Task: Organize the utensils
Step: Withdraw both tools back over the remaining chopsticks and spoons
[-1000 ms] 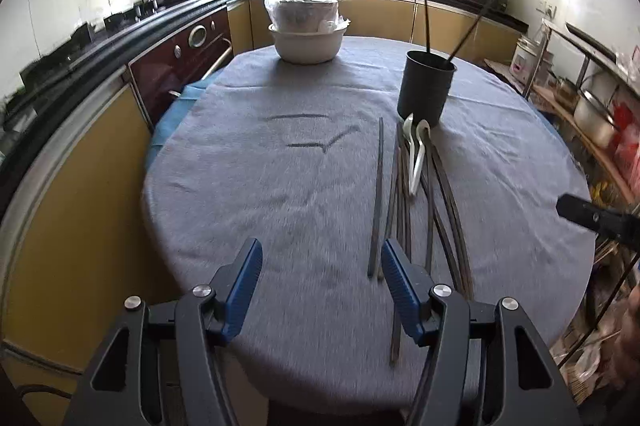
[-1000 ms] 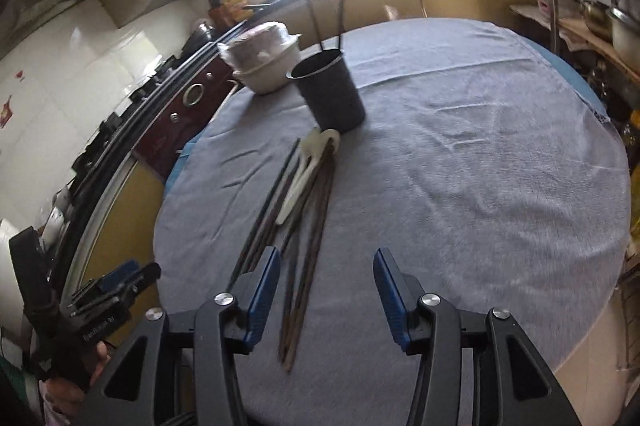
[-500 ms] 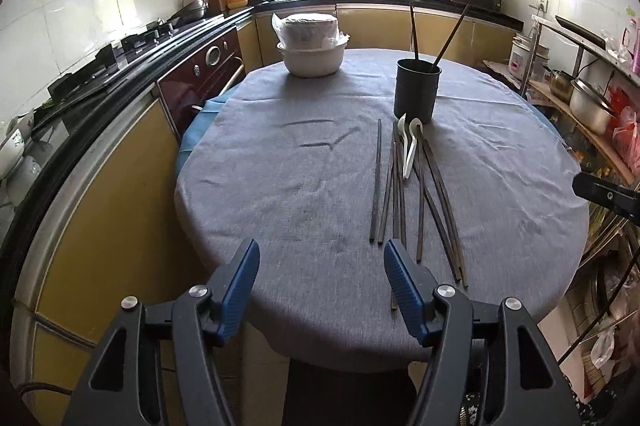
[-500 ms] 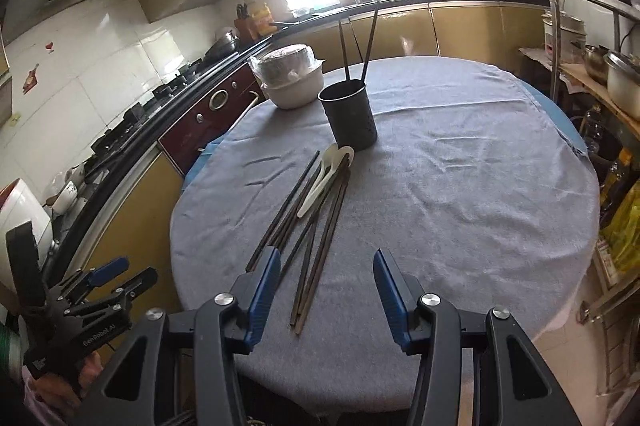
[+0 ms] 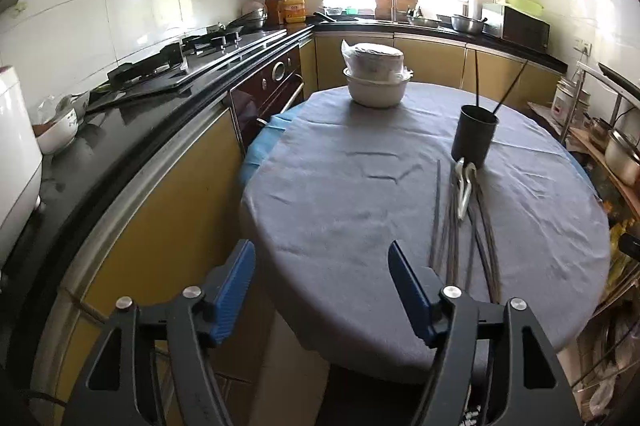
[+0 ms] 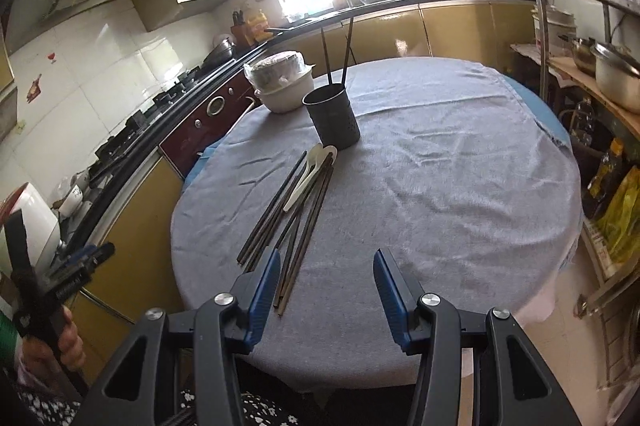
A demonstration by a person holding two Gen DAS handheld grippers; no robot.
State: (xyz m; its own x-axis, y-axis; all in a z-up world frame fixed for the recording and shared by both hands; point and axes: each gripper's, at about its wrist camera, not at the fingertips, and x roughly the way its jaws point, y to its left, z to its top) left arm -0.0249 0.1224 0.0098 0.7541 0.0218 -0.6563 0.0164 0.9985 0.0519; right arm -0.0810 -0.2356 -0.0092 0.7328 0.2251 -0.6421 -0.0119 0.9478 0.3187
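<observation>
- Chopsticks (image 6: pixel 292 222) lie in a loose bundle on the desk (image 6: pixel 440 193), reaching from your near edge up toward the black holder (image 6: pixel 332 121) near the middle, with two pale spoons (image 6: pixel 310 169) on the far end of the bundle, just short of the holder.
- Their long axis runs away from you, near edge to centre, tilted slightly right in the right wrist view; you would meet the near tips first.
- Your right hand-held gripper (image 6: pixel 324 288) hangs over the near edge, half open and empty; the near chopstick tips sit just beside its left finger (image 6: pixel 262 286), not between the pads.
- Your left hand-held gripper (image 5: pixel 322 290) is off the desk's near left edge, jaws wide and just been opening, nothing between them; in its own view the chopsticks (image 5: pixel 460 226) lie ahead and to its right.
- Judging by that, your right hand is nearer to the bundle.
- Two chopsticks already stand in the holder (image 5: pixel 476 139); a covered white bowl (image 5: pixel 376 81) sits at the far edge, well apart.
</observation>
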